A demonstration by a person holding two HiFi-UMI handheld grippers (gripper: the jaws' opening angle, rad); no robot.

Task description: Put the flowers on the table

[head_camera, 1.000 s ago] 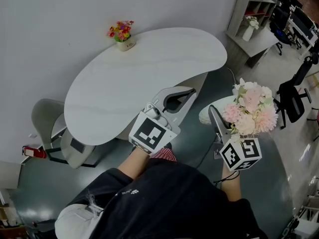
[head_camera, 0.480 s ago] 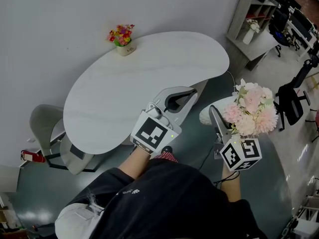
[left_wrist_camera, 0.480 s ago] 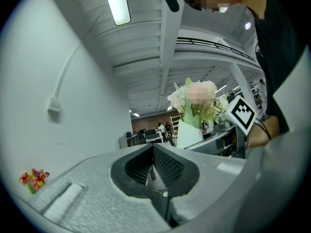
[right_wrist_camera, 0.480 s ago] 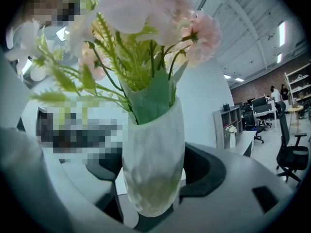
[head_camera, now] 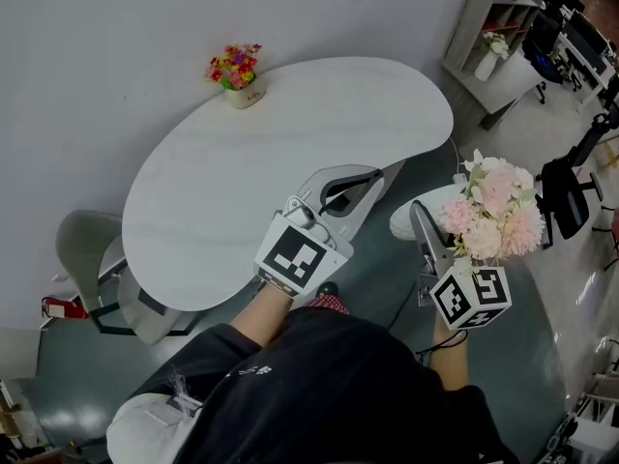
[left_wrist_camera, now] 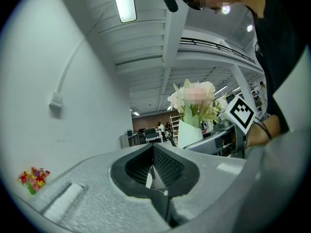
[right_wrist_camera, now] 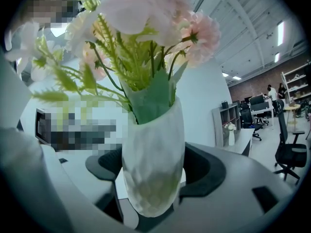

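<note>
One white table [head_camera: 290,133], two grippers [head_camera: 360,176] [head_camera: 430,222], one pink bouquet [head_camera: 493,211], one small flower pot [head_camera: 235,71], one grey chair [head_camera: 82,245]

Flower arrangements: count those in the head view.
3: colourful potted bunch on the white table; pink bouquet in white vase, held by the right tongs; pale flowers on the grey shelf.
</note>
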